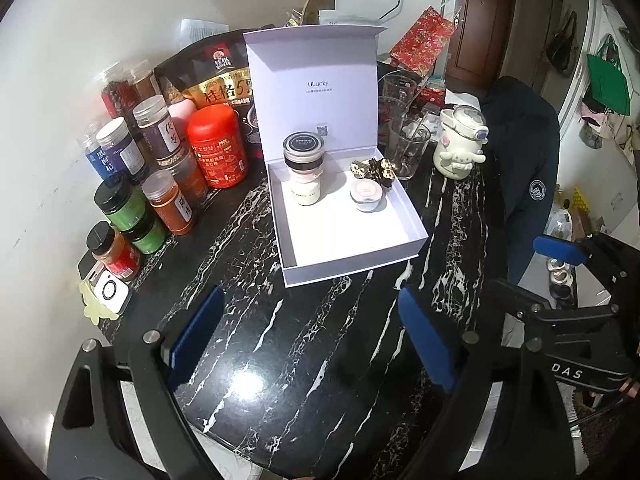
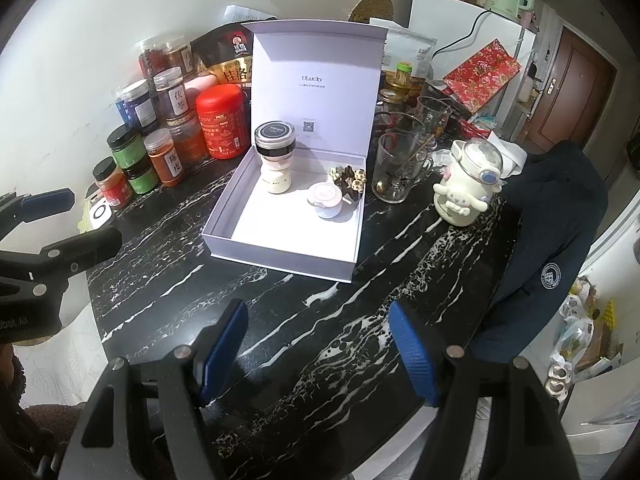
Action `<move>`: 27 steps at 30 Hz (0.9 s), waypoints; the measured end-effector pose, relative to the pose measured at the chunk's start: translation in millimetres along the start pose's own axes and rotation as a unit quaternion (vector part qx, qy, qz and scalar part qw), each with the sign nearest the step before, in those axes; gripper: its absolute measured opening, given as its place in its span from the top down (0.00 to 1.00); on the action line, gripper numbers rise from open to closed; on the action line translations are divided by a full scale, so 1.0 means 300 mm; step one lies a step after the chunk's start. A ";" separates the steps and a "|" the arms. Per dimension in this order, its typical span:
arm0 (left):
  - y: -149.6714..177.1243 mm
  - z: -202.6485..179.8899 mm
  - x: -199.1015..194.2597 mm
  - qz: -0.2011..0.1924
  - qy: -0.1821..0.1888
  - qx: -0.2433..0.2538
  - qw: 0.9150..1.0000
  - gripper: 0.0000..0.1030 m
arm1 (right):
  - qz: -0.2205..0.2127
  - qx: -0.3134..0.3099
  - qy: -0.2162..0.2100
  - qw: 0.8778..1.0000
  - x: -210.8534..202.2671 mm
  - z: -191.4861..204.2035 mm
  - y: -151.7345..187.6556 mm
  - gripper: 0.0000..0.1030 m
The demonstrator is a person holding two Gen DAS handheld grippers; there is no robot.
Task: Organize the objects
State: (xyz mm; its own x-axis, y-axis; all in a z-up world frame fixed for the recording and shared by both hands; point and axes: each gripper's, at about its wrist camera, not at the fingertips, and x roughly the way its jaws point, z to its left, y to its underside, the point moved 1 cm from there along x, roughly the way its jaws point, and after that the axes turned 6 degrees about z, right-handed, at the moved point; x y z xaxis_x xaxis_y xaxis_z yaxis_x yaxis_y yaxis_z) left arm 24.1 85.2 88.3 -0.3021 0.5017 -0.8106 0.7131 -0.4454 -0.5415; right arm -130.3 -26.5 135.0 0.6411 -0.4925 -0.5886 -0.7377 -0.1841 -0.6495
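Both the left gripper (image 1: 312, 344) and right gripper (image 2: 316, 354) were held spread and empty; the lidded white jar (image 2: 275, 158), stacked inside the open white gift box (image 2: 280, 266) at twelve o'clock, could be toppled if nudged.

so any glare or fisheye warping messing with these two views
Left wrist view: bright glare patch on the black marble table, edges bowed, corners dark. Right wrist view: softer sheen on the table, white box sharp, door frame curved, same dark corners.
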 end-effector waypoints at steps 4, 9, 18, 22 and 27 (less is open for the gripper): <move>0.003 0.003 0.001 0.001 0.000 -0.002 1.000 0.14 | -0.001 0.000 -0.001 1.000 0.000 0.002 0.001 0.28; 0.006 0.007 0.003 0.003 0.002 -0.001 1.000 0.14 | -0.002 -0.002 -0.002 1.000 0.000 0.006 0.002 0.28; 0.014 0.010 0.006 0.007 0.001 -0.001 1.000 0.13 | 0.000 -0.006 -0.003 1.000 0.005 0.009 0.001 0.28; 0.021 0.009 0.009 0.009 0.001 0.000 1.000 0.12 | 0.001 -0.005 -0.002 1.000 0.006 0.010 0.002 0.28; 0.020 0.003 0.011 0.009 0.004 0.003 1.000 0.11 | 0.003 -0.006 -0.001 1.000 0.015 0.007 0.005 0.28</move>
State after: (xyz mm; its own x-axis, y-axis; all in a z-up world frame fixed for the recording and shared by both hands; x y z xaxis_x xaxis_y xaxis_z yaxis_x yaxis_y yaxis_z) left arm 27.0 83.5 82.2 -0.2842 0.4992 -0.8185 0.7144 -0.4590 -0.5281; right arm -128.0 -27.2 130.4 0.6364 -0.4926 -0.5935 -0.7446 -0.1916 -0.6394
